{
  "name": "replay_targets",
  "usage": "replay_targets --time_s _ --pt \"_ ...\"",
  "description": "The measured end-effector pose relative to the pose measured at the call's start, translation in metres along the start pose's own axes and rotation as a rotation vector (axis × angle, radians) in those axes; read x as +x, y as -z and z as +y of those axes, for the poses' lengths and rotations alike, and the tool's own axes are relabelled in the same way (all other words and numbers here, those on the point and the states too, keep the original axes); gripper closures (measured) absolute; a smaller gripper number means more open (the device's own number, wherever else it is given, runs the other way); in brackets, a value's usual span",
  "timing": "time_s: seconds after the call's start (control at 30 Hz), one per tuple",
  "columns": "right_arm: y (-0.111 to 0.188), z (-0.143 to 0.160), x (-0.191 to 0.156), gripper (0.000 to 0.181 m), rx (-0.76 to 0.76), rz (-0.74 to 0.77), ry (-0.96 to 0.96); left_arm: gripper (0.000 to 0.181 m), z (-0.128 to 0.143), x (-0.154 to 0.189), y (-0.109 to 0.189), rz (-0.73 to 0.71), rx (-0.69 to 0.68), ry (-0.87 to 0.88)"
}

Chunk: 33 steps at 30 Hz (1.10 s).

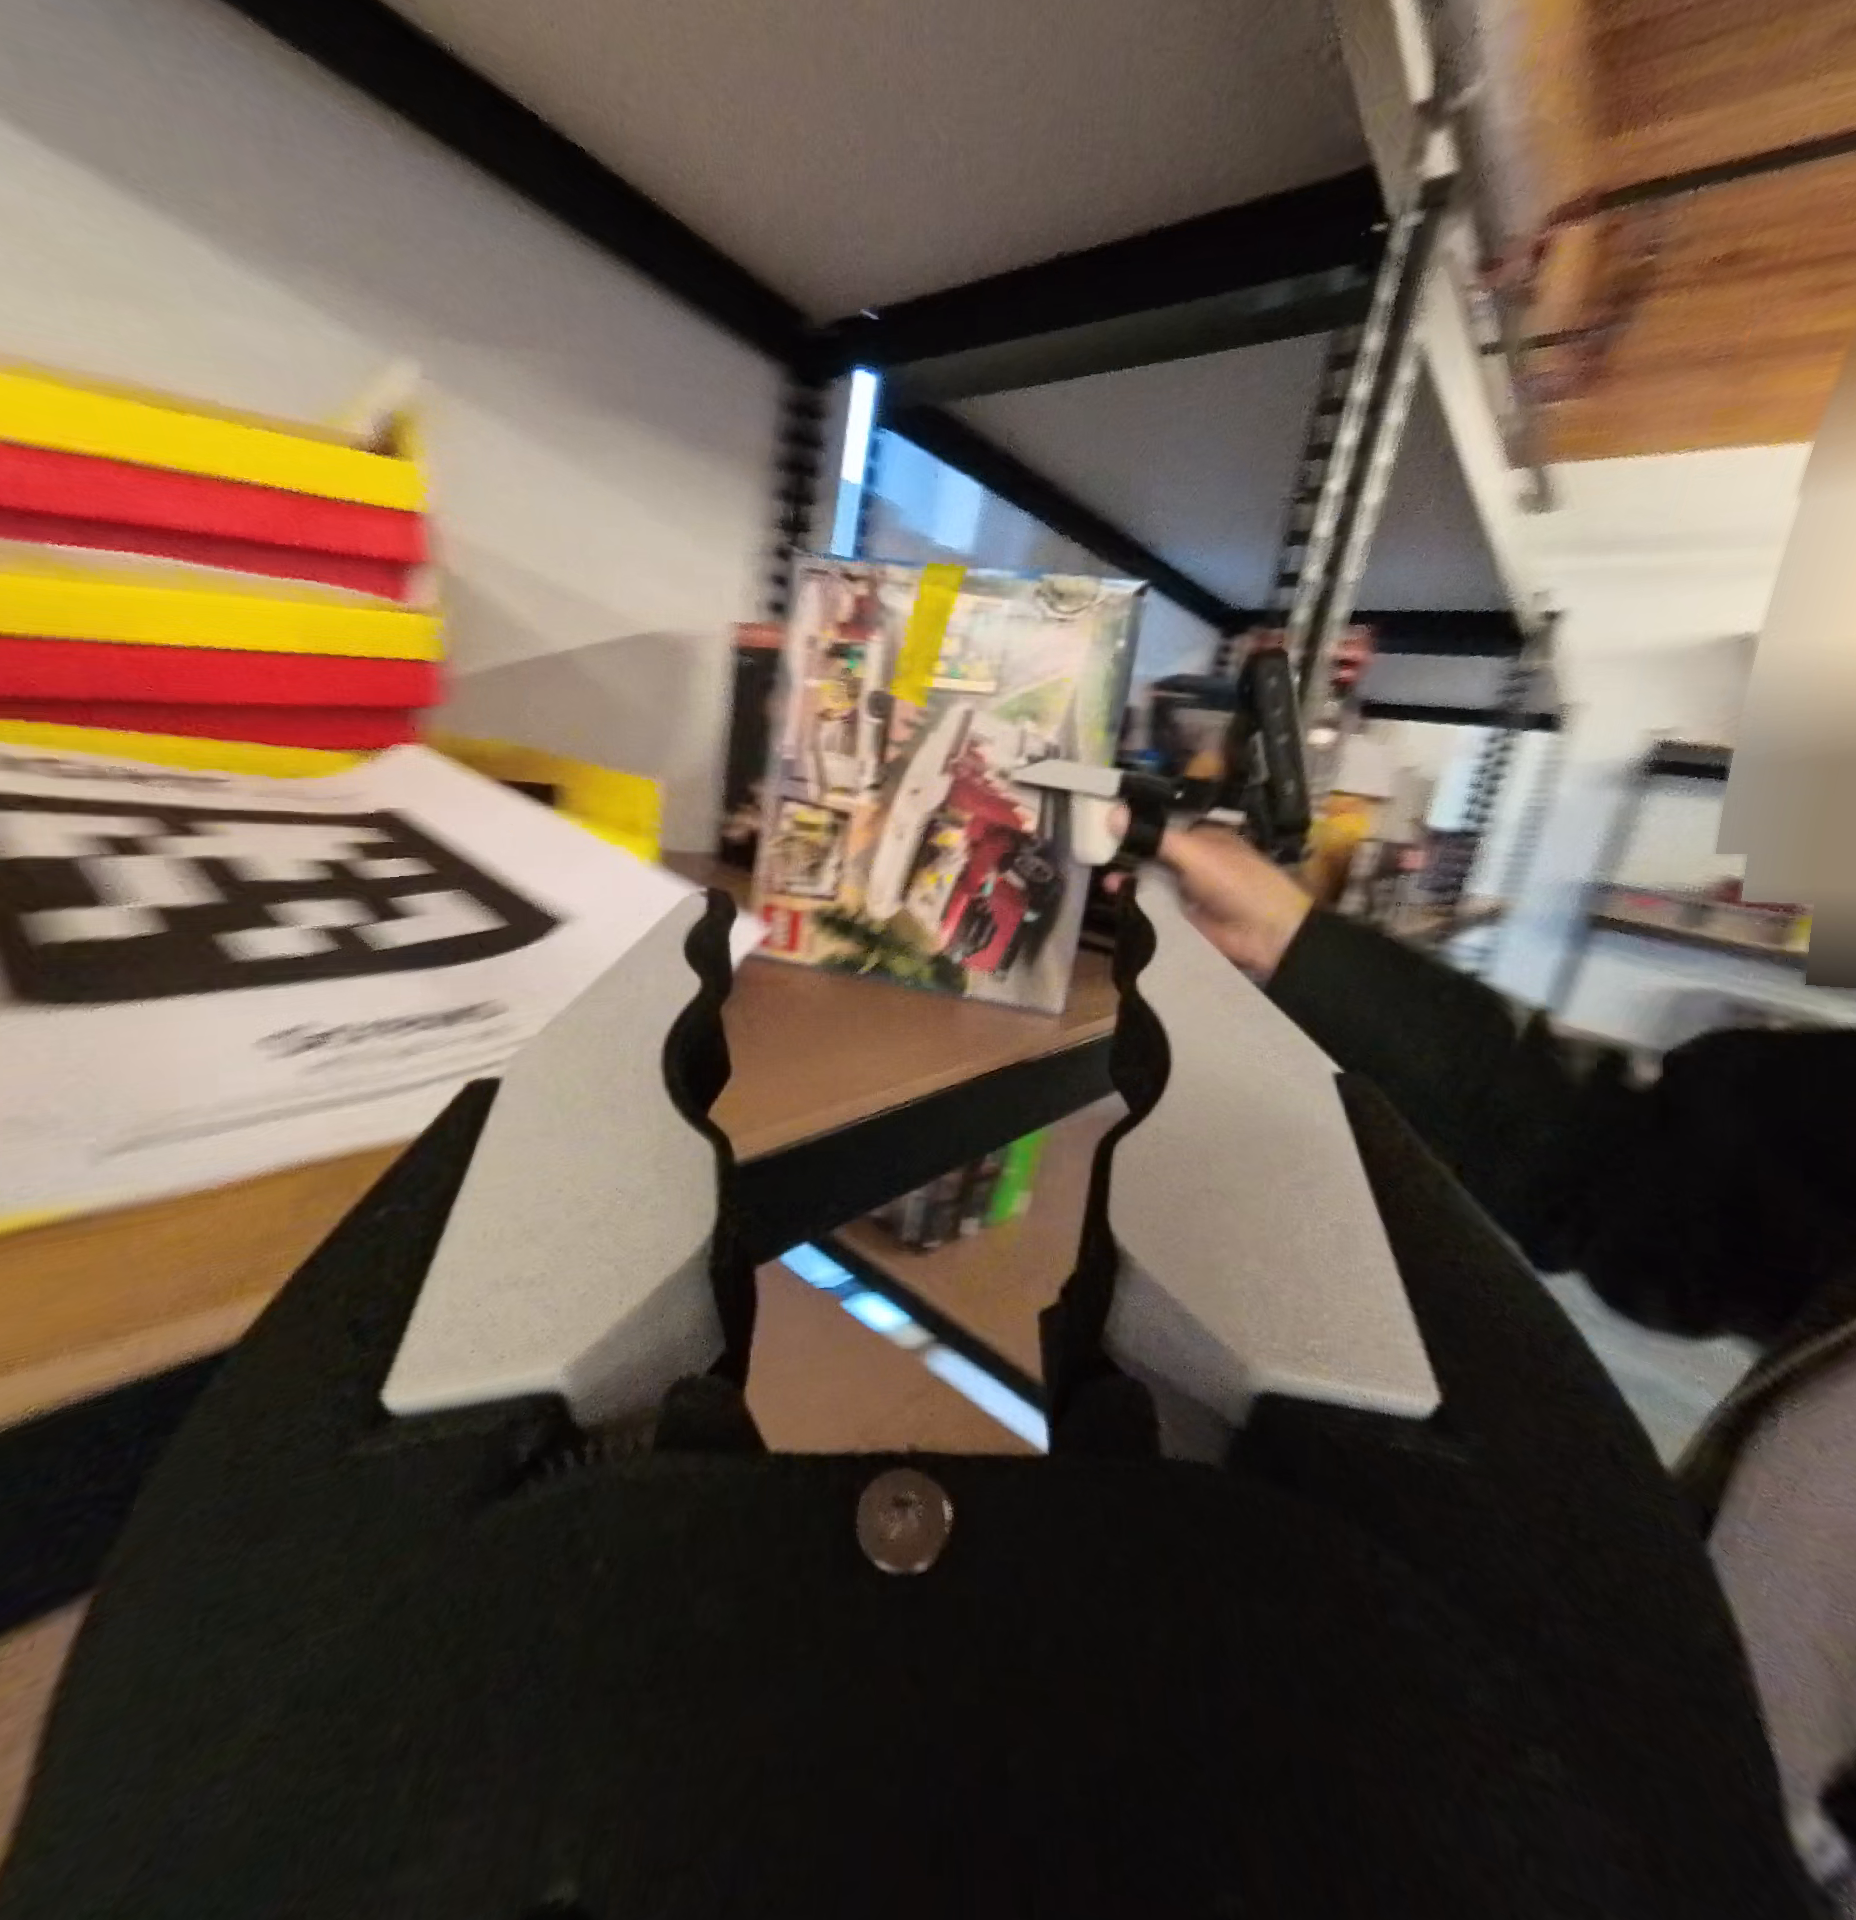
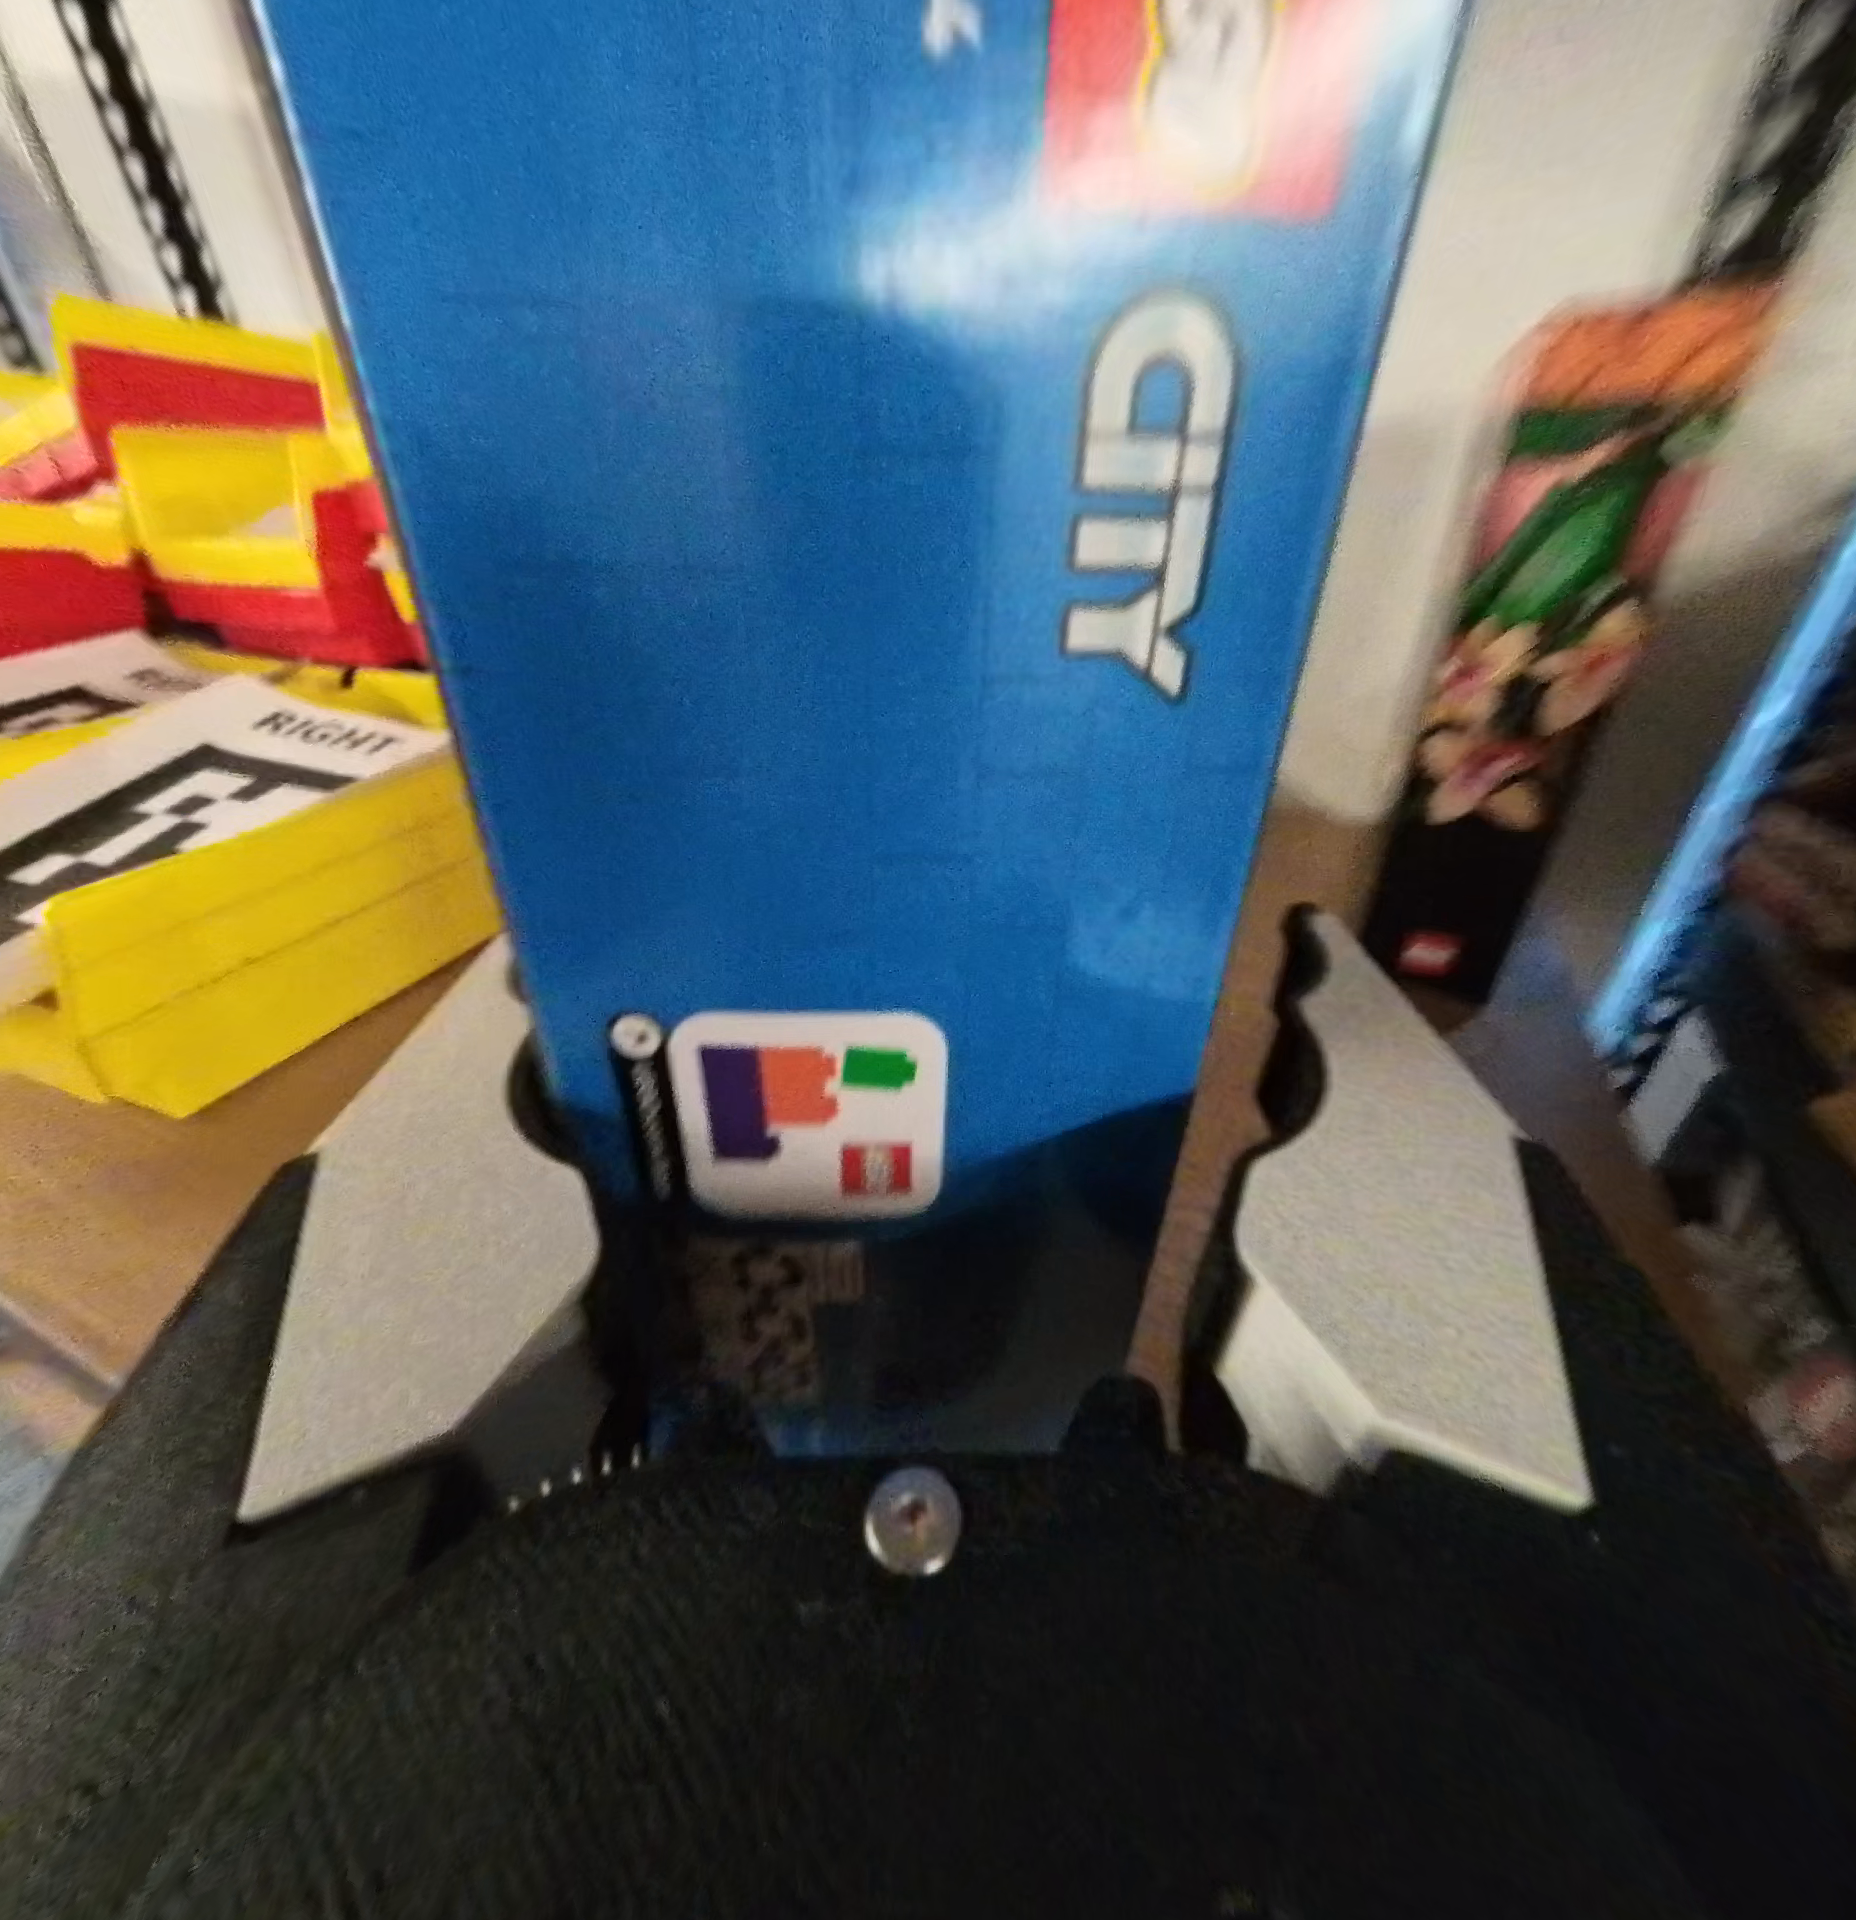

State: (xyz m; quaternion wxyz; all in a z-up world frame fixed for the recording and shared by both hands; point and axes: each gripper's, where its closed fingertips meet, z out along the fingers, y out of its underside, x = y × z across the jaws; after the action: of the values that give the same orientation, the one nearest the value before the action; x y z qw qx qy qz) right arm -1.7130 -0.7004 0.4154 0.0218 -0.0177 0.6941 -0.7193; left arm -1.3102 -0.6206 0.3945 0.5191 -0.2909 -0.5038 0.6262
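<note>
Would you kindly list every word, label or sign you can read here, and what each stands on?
I will not quote writing; this is where it stands.
Blue box: large white lettering, red logo, white icon, code square.
White card: short black word above a marker pattern.
Flower box: small red logo.
White sheet: print too blurred to read.
Picture box: small red logo; rest too small.

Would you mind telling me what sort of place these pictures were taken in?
Probably a storeroom or shop stockroom: metal racking with wooden shelves, boxed toy sets such as the blue box between the right gripper's fingers, and stacked yellow-and-red boxes.
</note>
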Motion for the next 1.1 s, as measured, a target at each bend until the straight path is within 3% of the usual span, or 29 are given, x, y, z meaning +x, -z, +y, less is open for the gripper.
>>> replay_targets --time_s 0.03,0.07,0.13,0.23,0.33,0.43,0.5,0.57,0.6,0.7,0.77,0.83,0.97,1.1 --pt "0.013 -0.005 -0.008 0.046 0.037 -0.02 0.042 0.107 0.002 0.011 -0.026 0.062 -0.031 0.038" --pt "0.021 -0.005 -0.021 0.062 0.033 -0.08 0.045 0.105 0.006 0.022 -0.053 0.126 -0.078 0.062" --pt "0.028 -0.001 -0.026 0.067 -0.018 -0.106 0.042 0.103 0.007 0.035 -0.105 0.204 -0.146 0.026" --pt "0.039 0.002 -0.025 0.069 -0.075 -0.195 0.022 0.091 0.003 0.023 -0.179 0.207 -0.237 -0.105" --pt "0.056 0.001 -0.021 0.068 -0.08 -0.334 0.013 0.072 0.008 0.001 -0.246 0.241 -0.356 -0.11" --pt "0.072 -0.003 -0.024 0.062 -0.027 -0.517 -0.003 0.068 0.015 0.02 -0.28 0.525 -0.393 -0.071" --pt "0.077 -0.004 -0.031 0.068 -0.004 -0.6 -0.005 0.055 0.026 0.024 -0.293 0.588 -0.385 -0.062" --pt "0.077 -0.002 -0.035 0.068 -0.041 -0.635 0.006 0.033 0.052 0.033 -0.297 0.65 -0.488 -0.019" --pt "0.076 -0.001 -0.036 0.068 -0.048 -0.644 0.007 0.032 0.065 0.037 -0.299 0.664 -0.527 -0.027" --pt "0.078 0.0 -0.038 0.069 -0.053 -0.658 0.015 0.035 0.098 0.045 -0.306 0.68 -0.593 -0.077" --pt "0.083 -0.001 -0.039 0.069 -0.036 -0.635 0.013 0.059 0.101 0.041 -0.316 0.628 -0.562 -0.075" --pt "0.096 -0.006 -0.043 0.063 0.005 -0.608 -0.008 0.061 0.101 0.051 -0.313 0.655 -0.538 -0.051" --pt "0.154 -0.022 -0.057 0.064 0.073 -0.569 0.013 0.062 0.09 0.105 -0.293 0.705 -0.484 -0.075" --pt "0.256 -0.022 -0.056 0.069 0.085 -0.489 0.055 0.062 0.095 0.203 -0.272 0.79 -0.487 -0.129"
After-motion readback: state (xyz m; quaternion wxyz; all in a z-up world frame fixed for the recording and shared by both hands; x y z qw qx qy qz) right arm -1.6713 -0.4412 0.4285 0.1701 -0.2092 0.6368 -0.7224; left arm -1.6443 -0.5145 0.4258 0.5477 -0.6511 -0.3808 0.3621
